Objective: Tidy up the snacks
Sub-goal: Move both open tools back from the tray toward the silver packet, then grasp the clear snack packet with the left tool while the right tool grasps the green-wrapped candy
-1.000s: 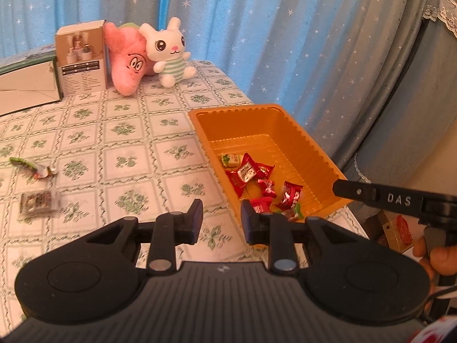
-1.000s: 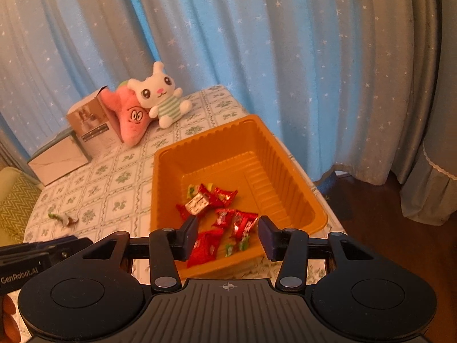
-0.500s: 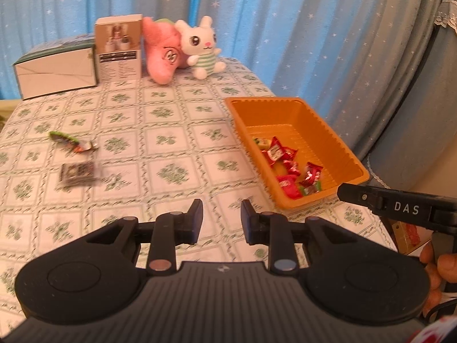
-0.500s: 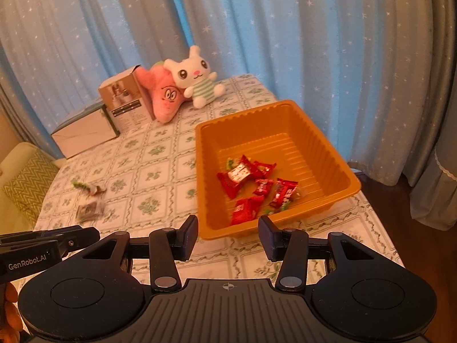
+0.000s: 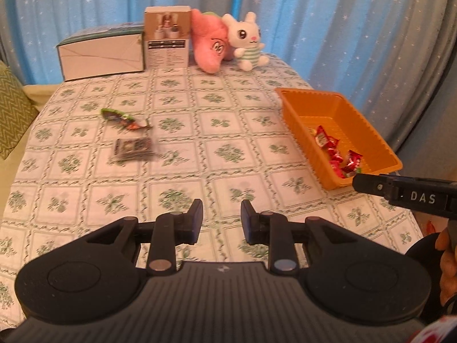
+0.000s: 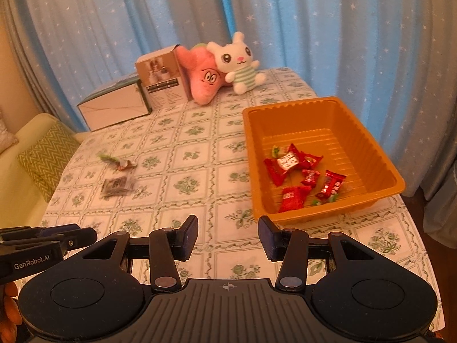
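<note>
Left wrist view: left gripper (image 5: 221, 217) hangs empty, jaws apart, like the right gripper (image 6: 227, 238). Go for the dark flat snack packet (image 5: 133, 148), left of the orange ribbed plastic tray (image 6: 368, 145) on the bench (image 5: 228, 131); approach low, straddling it.

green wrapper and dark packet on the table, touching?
Apart. The left wrist view shows a strip of tablecloth between the green wrapper and the dark packet; the right wrist view shows the same gap.

Both grippers pulled back from tray (image 6: 371, 131). Left gripper (image 5: 221, 220) swung left, now facing loose snacks (image 5: 132, 147) on table (image 5: 228, 171). Right gripper (image 6: 227, 238) now short of tray rim.
</note>
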Demonstrator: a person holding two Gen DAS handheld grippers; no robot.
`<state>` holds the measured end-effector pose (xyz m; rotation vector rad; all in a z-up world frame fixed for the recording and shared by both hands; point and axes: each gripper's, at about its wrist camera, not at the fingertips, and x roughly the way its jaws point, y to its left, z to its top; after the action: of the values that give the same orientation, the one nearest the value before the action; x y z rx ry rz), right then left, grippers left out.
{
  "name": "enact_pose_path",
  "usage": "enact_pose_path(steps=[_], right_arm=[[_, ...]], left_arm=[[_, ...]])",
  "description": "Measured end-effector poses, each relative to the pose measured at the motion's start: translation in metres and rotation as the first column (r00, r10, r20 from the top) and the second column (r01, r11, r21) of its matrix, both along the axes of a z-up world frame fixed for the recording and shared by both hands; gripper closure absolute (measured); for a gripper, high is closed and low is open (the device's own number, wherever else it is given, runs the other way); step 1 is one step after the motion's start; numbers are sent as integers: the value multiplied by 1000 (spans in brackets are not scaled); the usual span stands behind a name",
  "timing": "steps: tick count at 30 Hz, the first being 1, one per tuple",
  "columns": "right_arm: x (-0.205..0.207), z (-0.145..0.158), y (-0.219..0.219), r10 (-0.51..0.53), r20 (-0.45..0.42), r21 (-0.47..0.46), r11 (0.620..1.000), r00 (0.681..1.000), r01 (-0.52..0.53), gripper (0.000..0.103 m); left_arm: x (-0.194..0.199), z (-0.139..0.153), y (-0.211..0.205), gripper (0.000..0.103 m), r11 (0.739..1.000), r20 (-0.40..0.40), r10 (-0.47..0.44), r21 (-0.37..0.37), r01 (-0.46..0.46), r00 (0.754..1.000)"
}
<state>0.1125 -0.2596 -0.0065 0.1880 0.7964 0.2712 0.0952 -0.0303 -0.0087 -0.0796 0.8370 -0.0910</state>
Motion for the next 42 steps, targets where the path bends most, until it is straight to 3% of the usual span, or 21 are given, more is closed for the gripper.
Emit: enact_pose_path(steps=[7,11,17,27,42], right_arm=[[3,-2,27,55,9,-18,998,998,-55,56],[7,-2,39,74,16,-21,997,997,-73,46],[13,-3,53,100,16,-29,995,995,-100,44],[24,-9,71,136,5,-46,990,991,-136,44],[61,-29,105,184,-22,-79,979,983,-185,44]], left_arm=[[-2,-3,31,77,998,-8,61,6,-61,998],[-1,-1,46,69,996,-1,85,13,-85,996],[4,-1,61,64,994,-3,104,21,-104,995],[13,-8,74,53,994,-11,104,45,-104,994],[49,-33,103,53,995,-34,44,92,-40,998]])
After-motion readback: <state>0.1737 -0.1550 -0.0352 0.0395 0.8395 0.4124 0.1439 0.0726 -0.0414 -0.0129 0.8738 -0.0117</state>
